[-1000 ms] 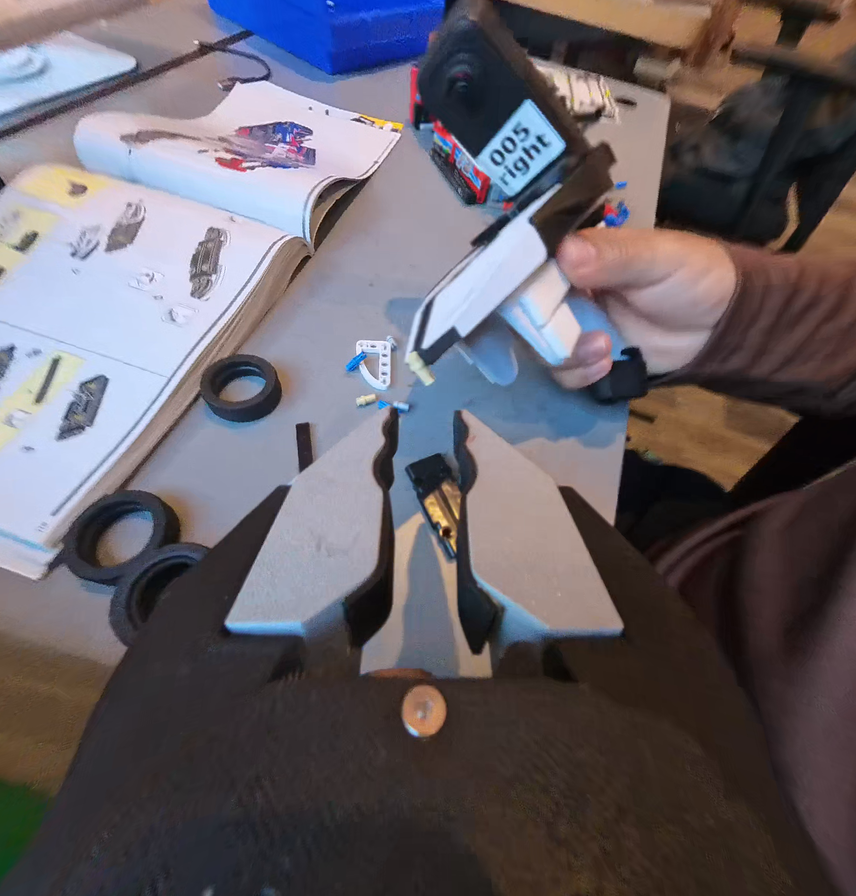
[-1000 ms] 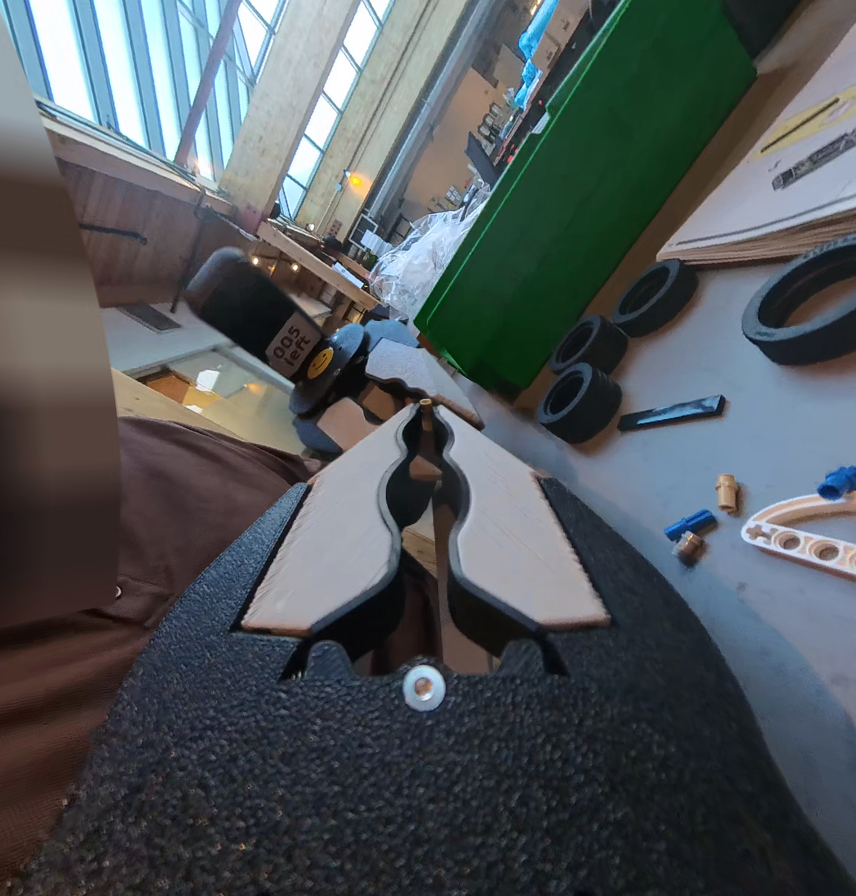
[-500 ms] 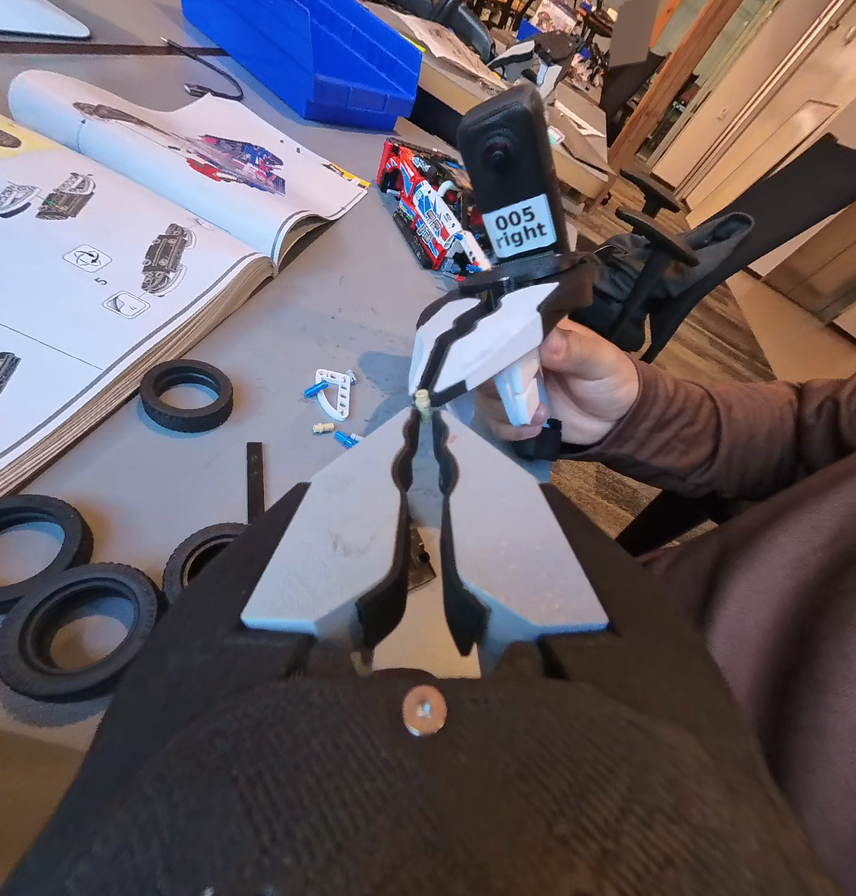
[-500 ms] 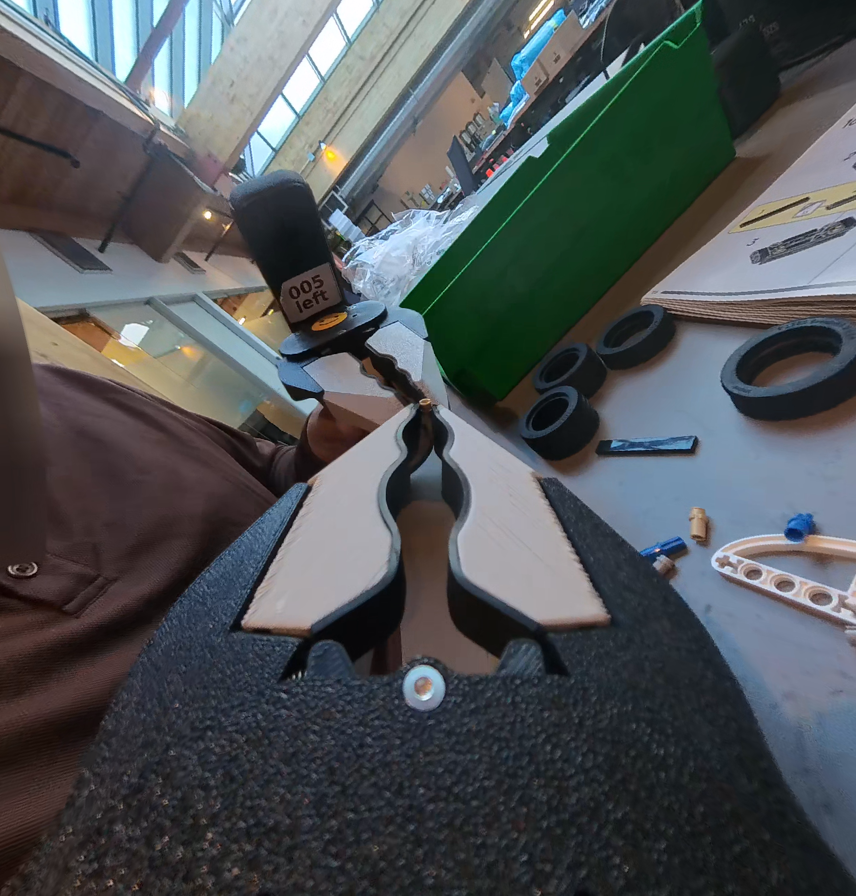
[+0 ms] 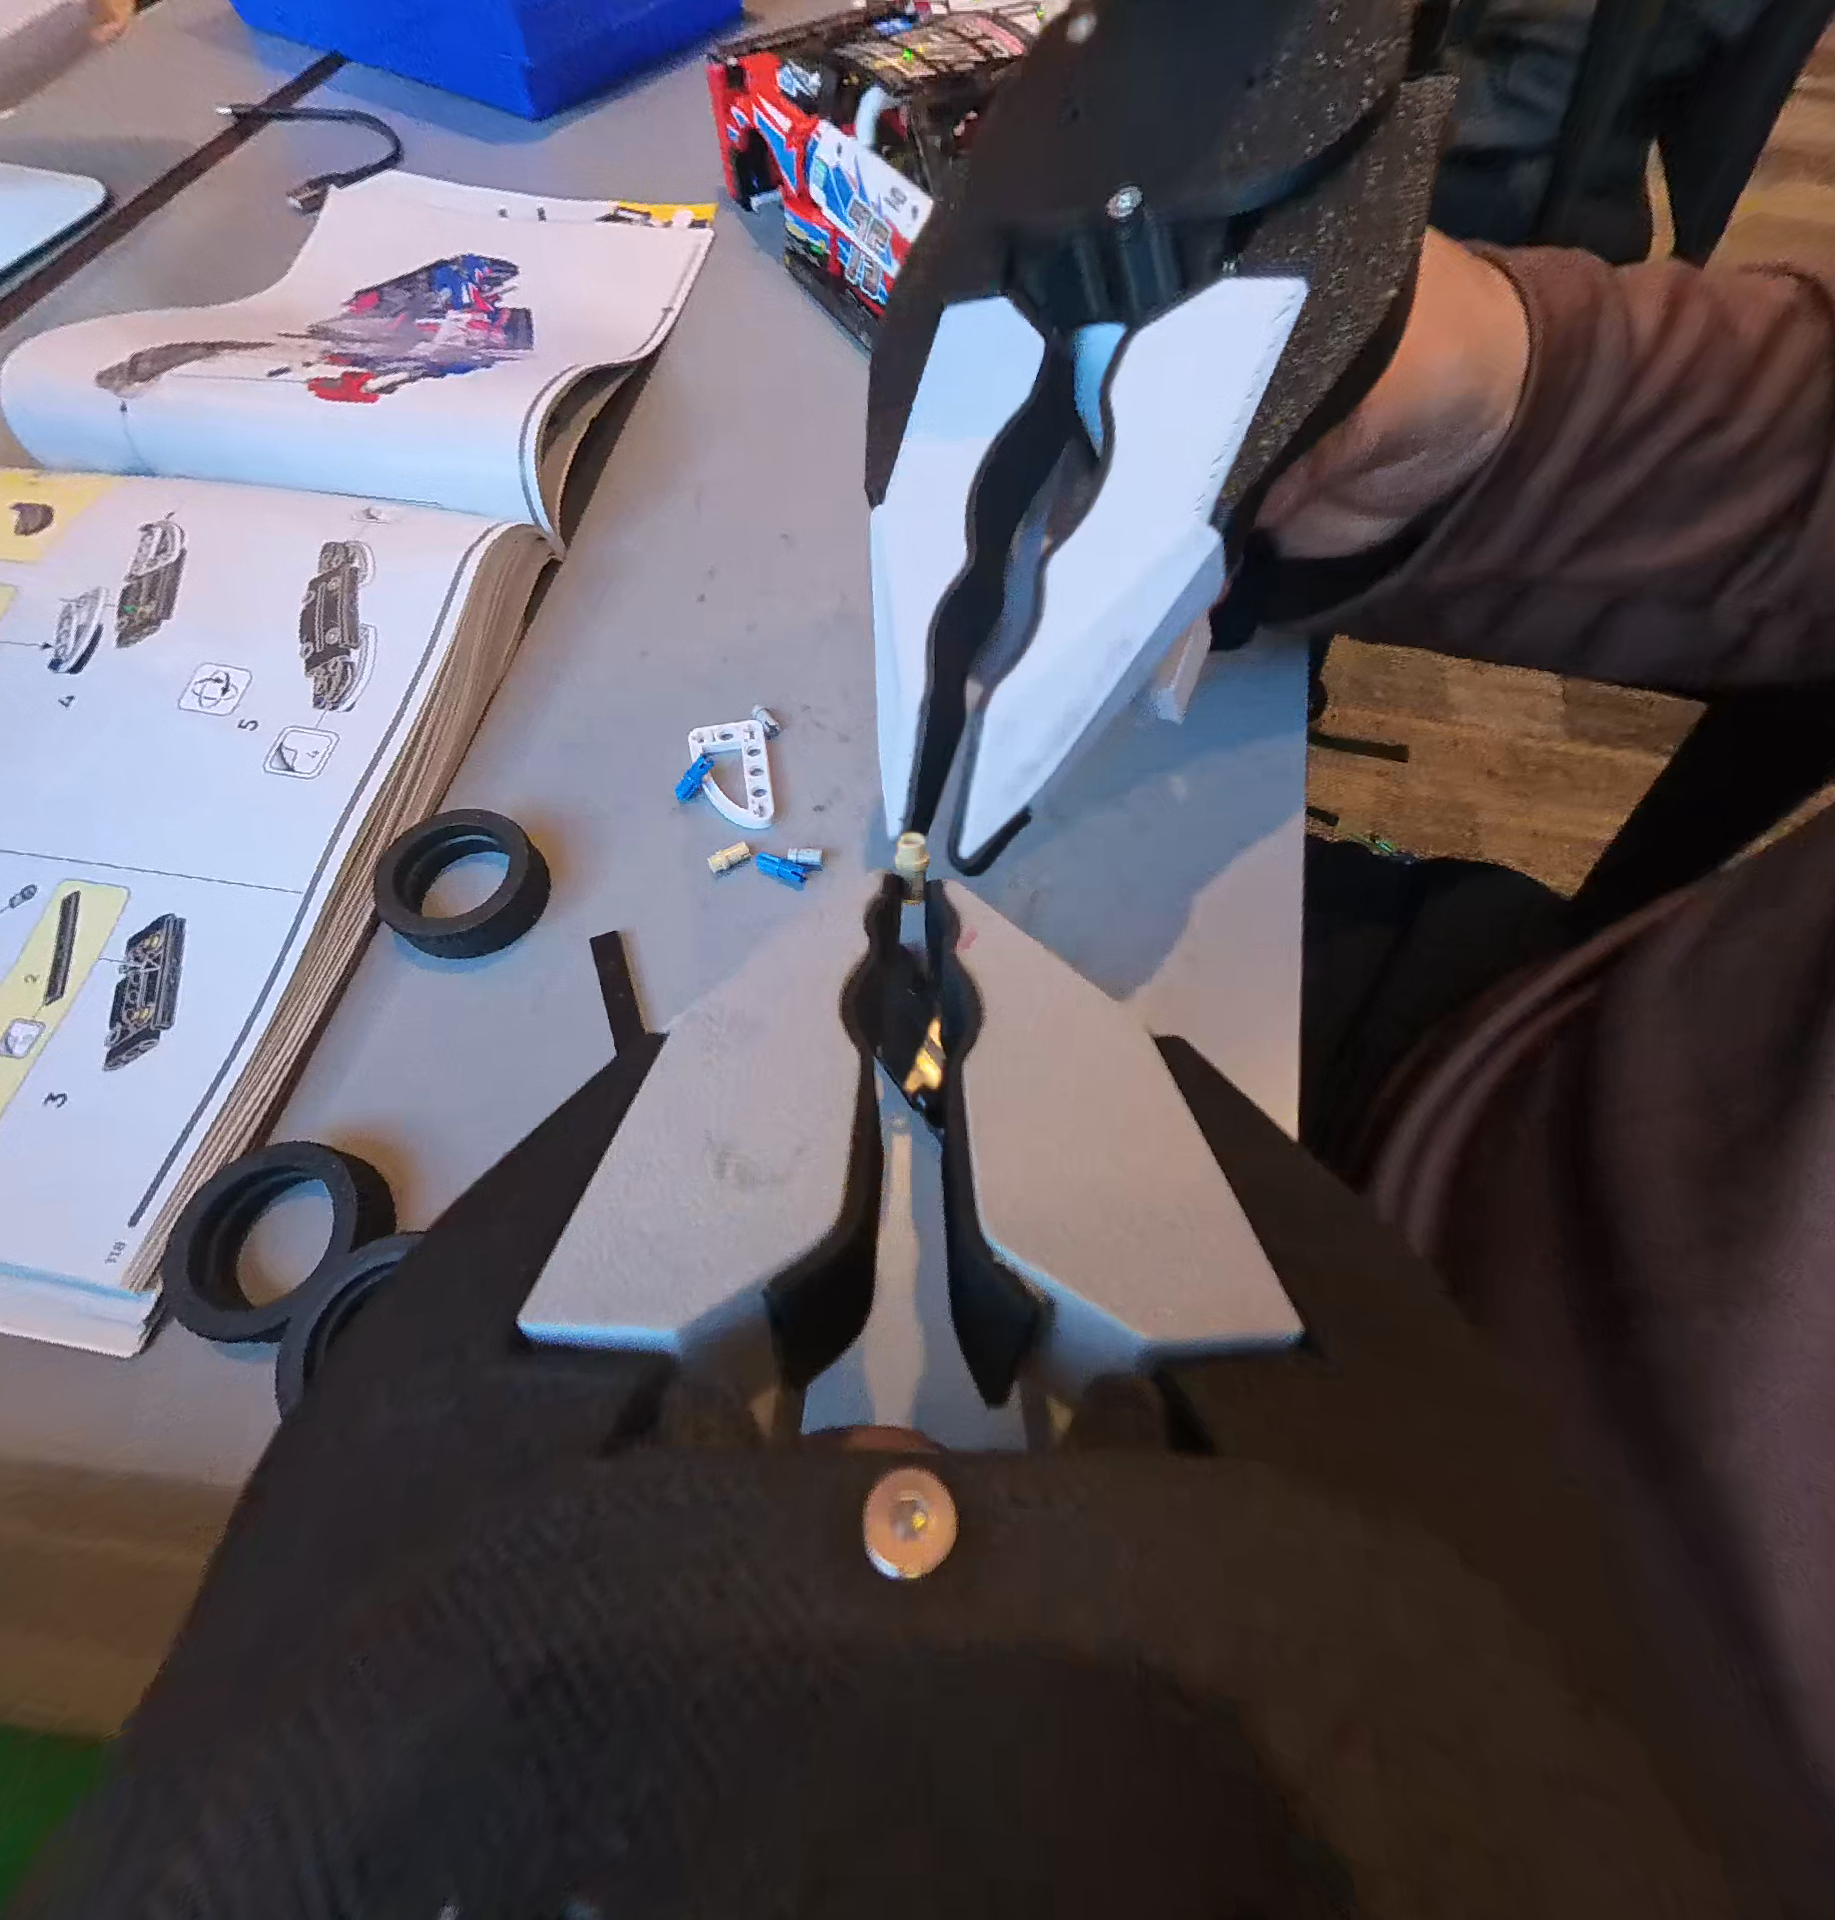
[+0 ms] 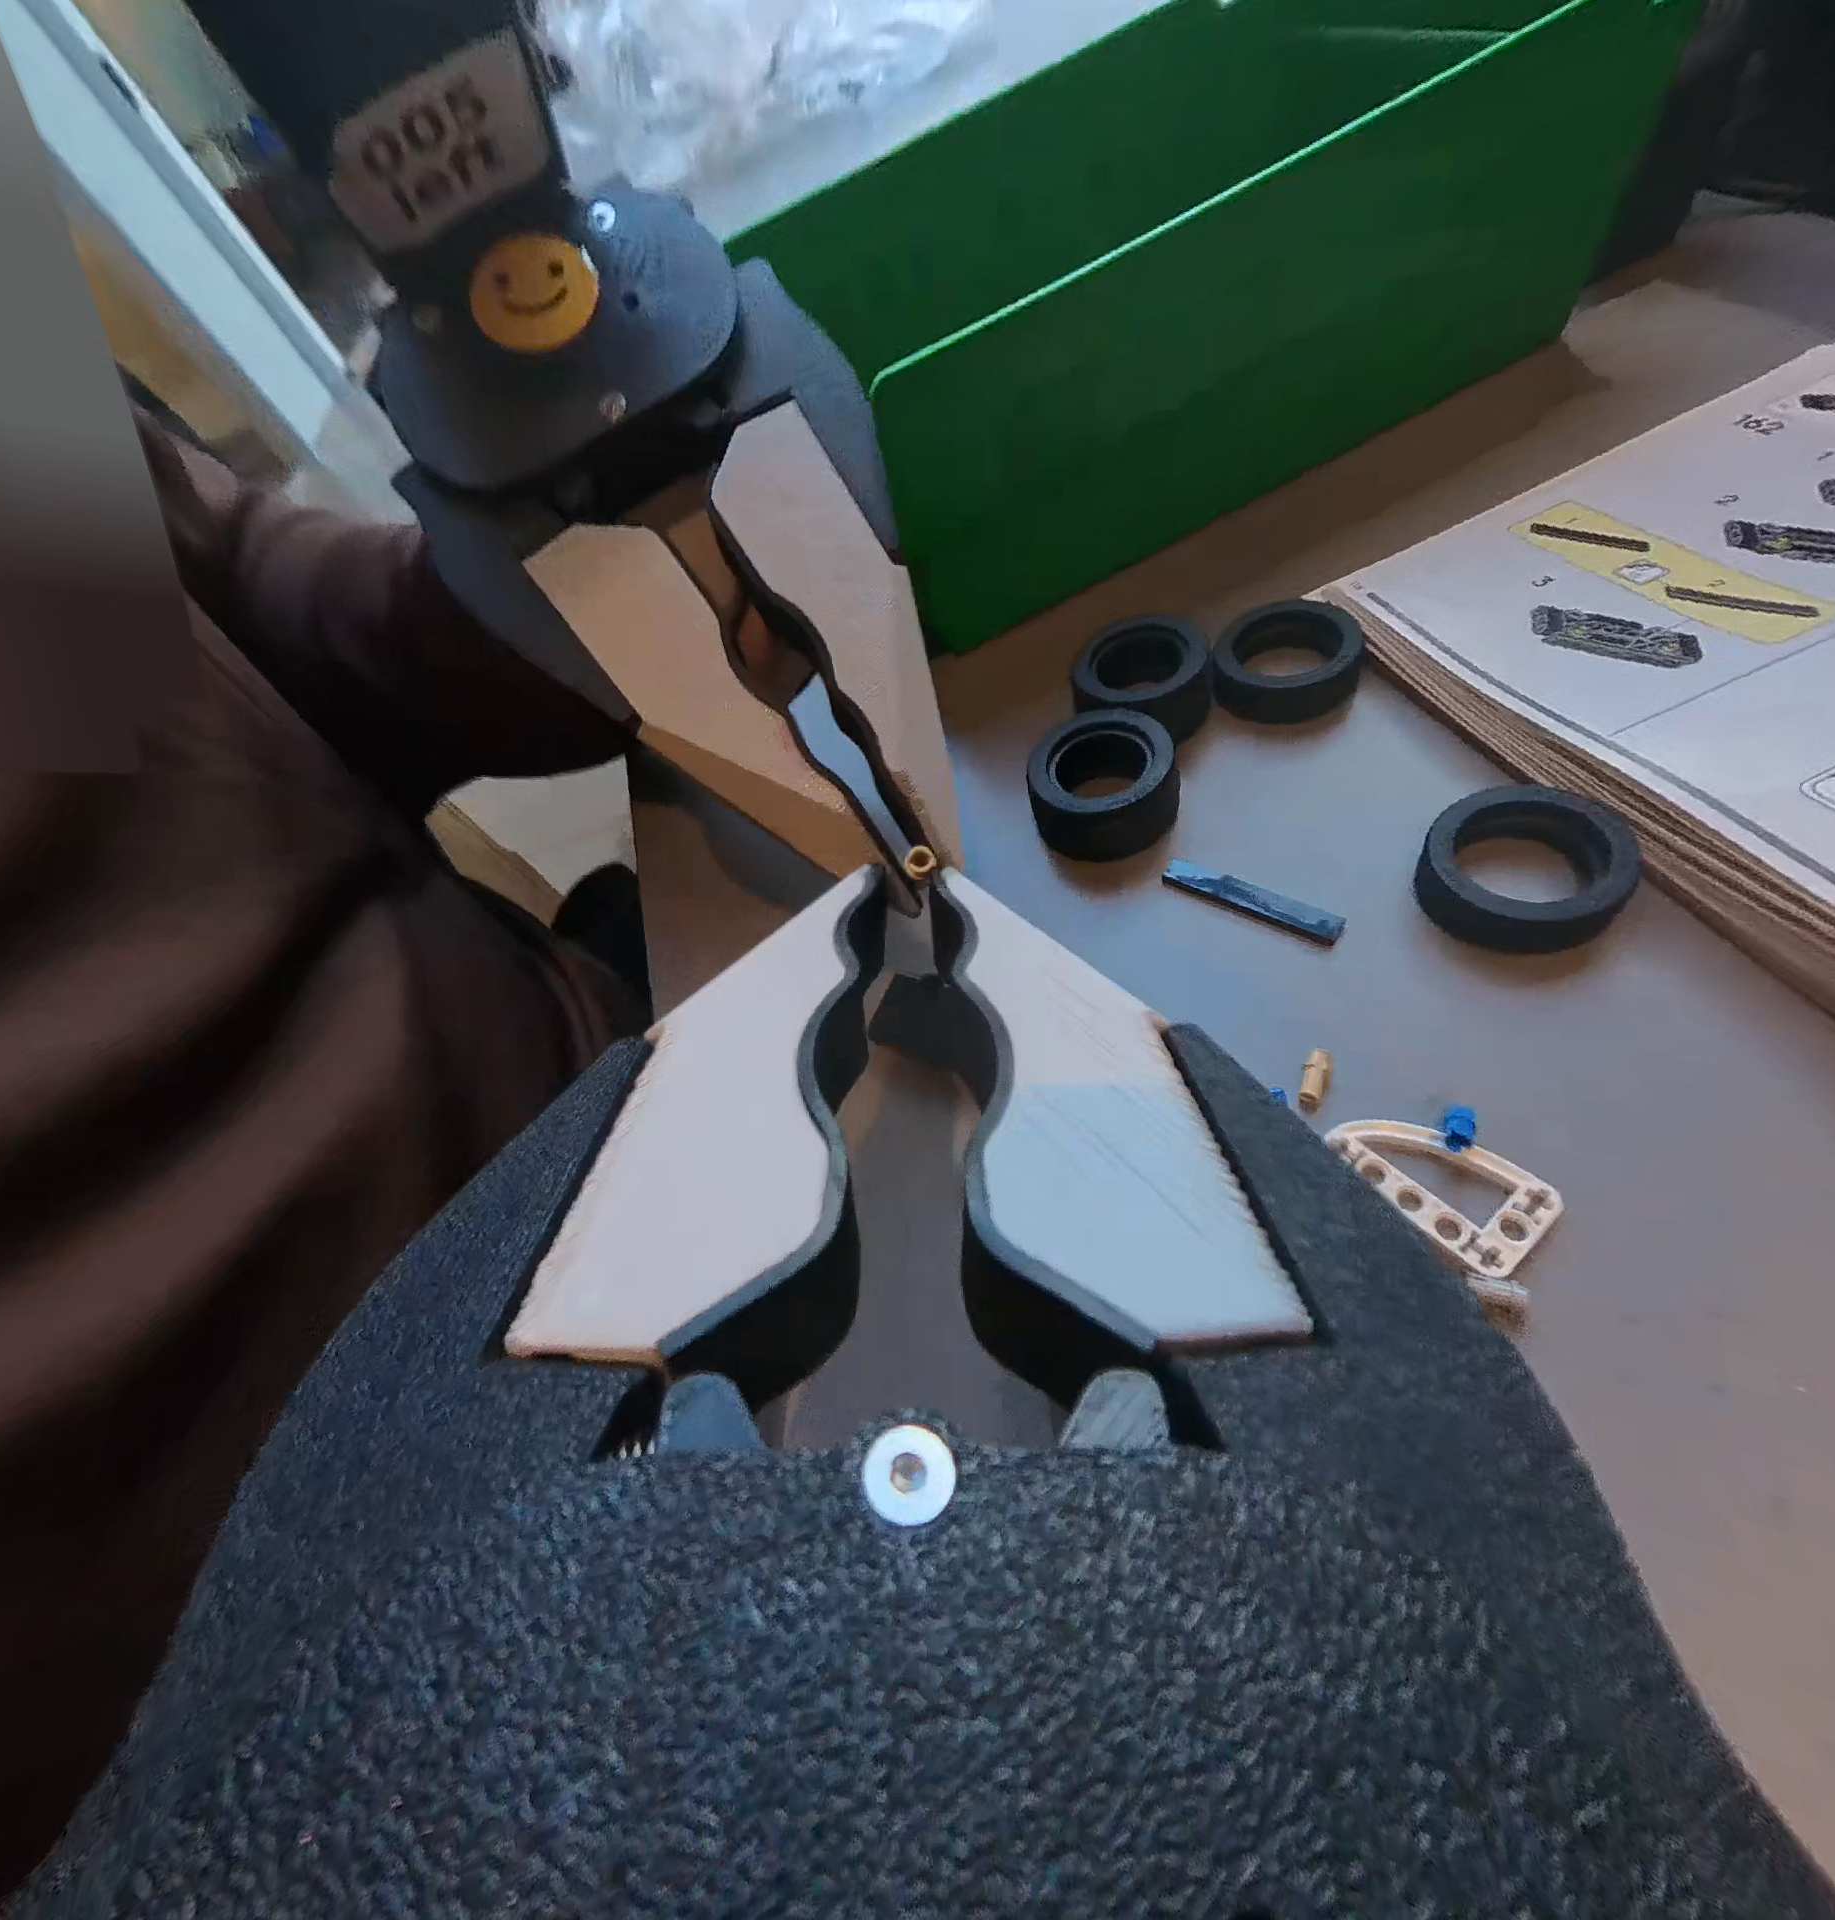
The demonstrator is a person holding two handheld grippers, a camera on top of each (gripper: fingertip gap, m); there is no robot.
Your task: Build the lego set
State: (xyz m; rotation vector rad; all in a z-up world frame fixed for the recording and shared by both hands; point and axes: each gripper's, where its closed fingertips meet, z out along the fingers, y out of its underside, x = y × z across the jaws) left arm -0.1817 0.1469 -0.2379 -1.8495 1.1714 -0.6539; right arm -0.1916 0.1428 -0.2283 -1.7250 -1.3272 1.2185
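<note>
Above the grey worktop (image 5: 684, 582), just off the near corner of the open instruction book (image 5: 217, 727), we brought the two claws tip to tip. Our left claw (image 5: 911, 914) was clamped on a thin black lego piece (image 5: 918, 1039), which ran back between its fingers (image 5: 747, 1122). Our right claw (image 5: 928, 831) was closed on a small tan peg (image 5: 910, 857), whose free end met the front end of the black piece. The right wrist view showed the same joint from the other side: the right claw (image 6: 913, 883) pinched together, the tan peg (image 6: 920, 858) at its tip, and the left claw (image 6: 908, 831) reaching down to it.

Beside the book, on the side toward the claws, lay a white curved lego frame (image 5: 736, 769) with a blue pin (image 5: 695, 779) touching it, and just beside that a loose tan pin (image 5: 728, 858) and a loose blue pin (image 5: 783, 865). A black tyre (image 5: 463, 883) lay against the book's page edge, with a flat black strip (image 5: 614, 987) near it; two more tyres (image 5: 269, 1242) sat at the book's near corner. Beyond the book stood a red, white and blue lego car (image 5: 840, 208) and a blue bin (image 5: 497, 42). A green bin (image 6: 1204, 364) stood beyond the tyres in the right wrist view.
</note>
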